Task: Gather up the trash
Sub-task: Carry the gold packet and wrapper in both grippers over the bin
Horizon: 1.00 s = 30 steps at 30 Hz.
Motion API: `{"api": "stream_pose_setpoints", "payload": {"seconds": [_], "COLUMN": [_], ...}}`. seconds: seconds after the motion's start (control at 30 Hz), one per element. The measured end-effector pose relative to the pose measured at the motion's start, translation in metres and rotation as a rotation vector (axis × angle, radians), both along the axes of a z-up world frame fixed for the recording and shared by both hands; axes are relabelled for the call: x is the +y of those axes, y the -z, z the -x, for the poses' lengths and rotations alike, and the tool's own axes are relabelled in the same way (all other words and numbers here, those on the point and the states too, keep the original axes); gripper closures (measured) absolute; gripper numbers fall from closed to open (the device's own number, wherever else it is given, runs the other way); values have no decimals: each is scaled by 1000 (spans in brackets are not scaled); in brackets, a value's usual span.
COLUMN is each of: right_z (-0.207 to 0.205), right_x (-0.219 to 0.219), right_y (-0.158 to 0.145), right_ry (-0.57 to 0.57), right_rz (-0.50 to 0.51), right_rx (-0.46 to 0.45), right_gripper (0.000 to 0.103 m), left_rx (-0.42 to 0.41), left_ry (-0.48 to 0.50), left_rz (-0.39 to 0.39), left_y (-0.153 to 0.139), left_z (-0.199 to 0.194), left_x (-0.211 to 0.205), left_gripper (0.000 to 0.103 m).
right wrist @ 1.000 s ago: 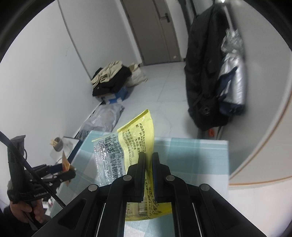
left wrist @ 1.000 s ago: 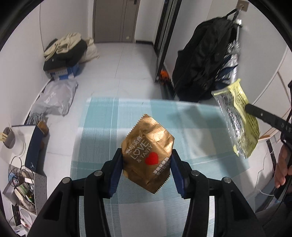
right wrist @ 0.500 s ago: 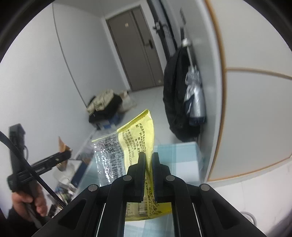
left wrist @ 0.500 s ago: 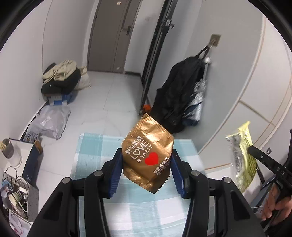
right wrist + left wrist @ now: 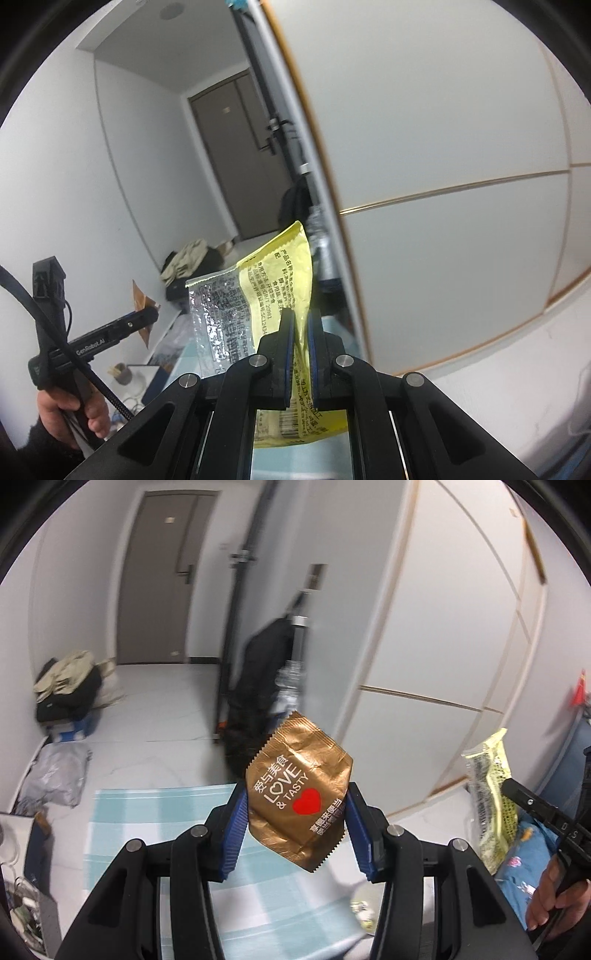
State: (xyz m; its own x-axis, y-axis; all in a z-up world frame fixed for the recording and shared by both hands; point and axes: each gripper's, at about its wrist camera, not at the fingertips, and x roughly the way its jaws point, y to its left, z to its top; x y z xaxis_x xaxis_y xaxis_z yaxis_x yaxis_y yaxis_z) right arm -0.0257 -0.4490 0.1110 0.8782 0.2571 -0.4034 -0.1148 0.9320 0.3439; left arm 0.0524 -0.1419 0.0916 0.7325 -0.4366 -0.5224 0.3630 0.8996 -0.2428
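While both hands are raised off the surface, each gripper carries one piece of trash. Nearest in the left wrist view, the left gripper (image 5: 295,827) clamps a gold snack packet (image 5: 299,794) between its blue pads (image 5: 232,834), one pad pressed against each side of the puffed wrapper (white lettering and a red heart face the camera). The packet stands tilted, one corner pointing up, well clear of the checked teal cloth (image 5: 155,812) spread below it. At the right edge of that same view the right gripper (image 5: 506,786) pokes in, a hand (image 5: 554,897) wrapped round its handle.

From the right wrist view, the right gripper's narrow jaws are closed tight on a yellow wrapper (image 5: 266,295), pinching it near its middle so that the printed top rises above the fingertips and the barcode end hangs beneath them. Part of this wrapper is clear and crinkled. To the left, the other hand (image 5: 70,410) grips the left tool's handle, the gold packet showing edge-on at its tip.

Farther off, a dark jacket (image 5: 262,675) hangs from a wall hook, a pile of clothes (image 5: 66,683) sits on the pale floor against the left wall, and a grey door (image 5: 162,579) closes the far end of the hallway.
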Motion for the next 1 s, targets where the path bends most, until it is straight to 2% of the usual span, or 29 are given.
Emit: {"api": "stream_pose_setpoints", "payload": {"seconds": [0.07,0.27,0.53,0.7,0.8,1.0], "right_z": [7,32,42,39,24,6], "right_x": [-16,-61,-115,-144,-160,-170], "right_y": [3,22,67,108,131,204], "right_ry": [13,110,219,261,275,297], "right_rz": [-38,-52,-72,-104,-116,-149], "right_rx": [0,18,120,214,274,457], "right_gripper": [97,97,97,97,97,97], "left_rx": [9,48,120,223,290,419], "left_ry": [42,131,251,343,402,479], "left_rz": [7,46,30,8,-21,-57], "left_y": [0,8,29,59,81,120], "left_z": [1,-3,-4,-12,-12,-14], "left_x": [-16,-57,-117,-153,-176,-205], "left_gripper": [58,58,58,58,58,58]}}
